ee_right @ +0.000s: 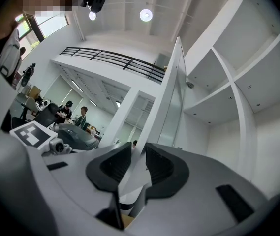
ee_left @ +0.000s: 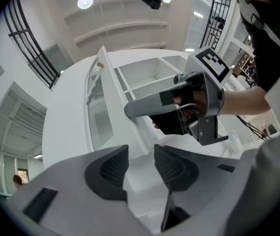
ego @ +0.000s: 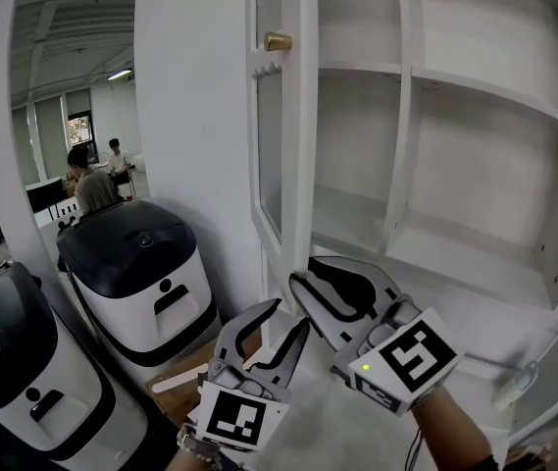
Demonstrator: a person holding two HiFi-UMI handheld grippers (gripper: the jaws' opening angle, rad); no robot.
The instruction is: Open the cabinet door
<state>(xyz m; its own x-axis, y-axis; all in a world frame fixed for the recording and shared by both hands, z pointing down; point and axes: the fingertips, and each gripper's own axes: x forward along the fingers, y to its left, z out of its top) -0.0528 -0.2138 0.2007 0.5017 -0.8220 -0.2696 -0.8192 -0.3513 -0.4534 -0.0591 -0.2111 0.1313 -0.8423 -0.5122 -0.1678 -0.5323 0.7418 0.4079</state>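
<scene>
The white cabinet door [ego: 303,145] with its glass pane stands swung open, edge-on in the head view, its brass knob [ego: 278,41] high up. My right gripper [ego: 299,281] sits at the door's lower edge; in the right gripper view the door edge [ee_right: 171,97] runs down between its pads [ee_right: 160,167], which close on it. My left gripper [ego: 289,315] hangs lower and left of it, open with nothing between its fingers. The left gripper view shows the open jaws [ee_left: 140,159], the door [ee_left: 100,107], the knob [ee_left: 99,64] and the right gripper [ee_left: 144,107] above.
Bare white shelves [ego: 455,165] fill the cabinet; a small white object [ego: 514,386] lies at the lower right. Two white-and-black machines [ego: 136,263] [ego: 14,371] stand at the left by the floor. People [ego: 92,180] sit far off in the room behind.
</scene>
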